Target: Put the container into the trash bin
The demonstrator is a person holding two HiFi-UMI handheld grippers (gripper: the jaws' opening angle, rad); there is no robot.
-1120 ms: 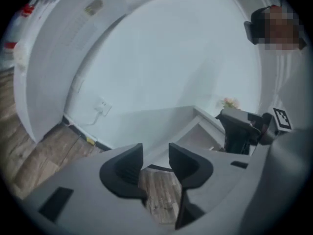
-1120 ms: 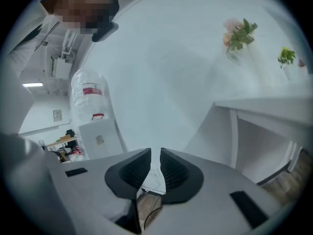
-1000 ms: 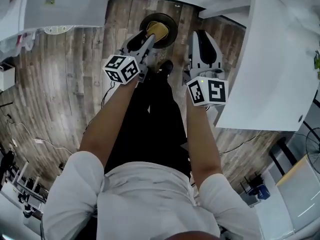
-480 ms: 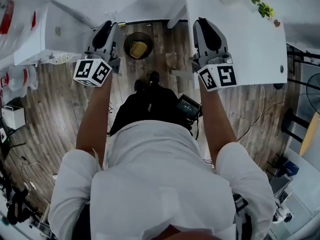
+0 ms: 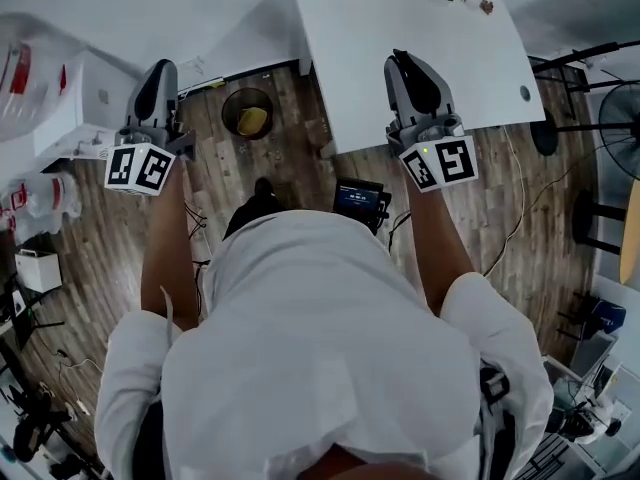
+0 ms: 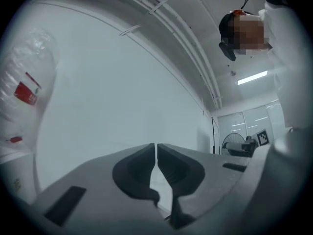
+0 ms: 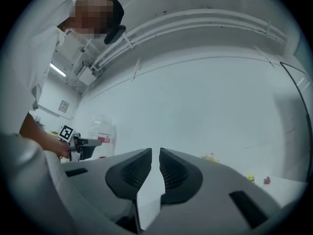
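Two tools held up, one container lying in the one trash bin.

Head view: we count one dark round trash bin (image 5: 232, 106) on the wood floor (image 5: 90, 228) at 11 o'clock, with the single yellow container (image 5: 252, 121) lying inside it. The bin sits between the left tool (image 5: 157, 72), which is at its 9 o'clock, and the one white table (image 5: 420, 18) at its 3 o'clock. Left tool: jaws pressed together, nothing in them. Right tool (image 5: 411, 65), over the table's near edge at 1 o'clock: jaws a narrow slit apart, nothing between them. Each tool carries one marker cube, two in all.
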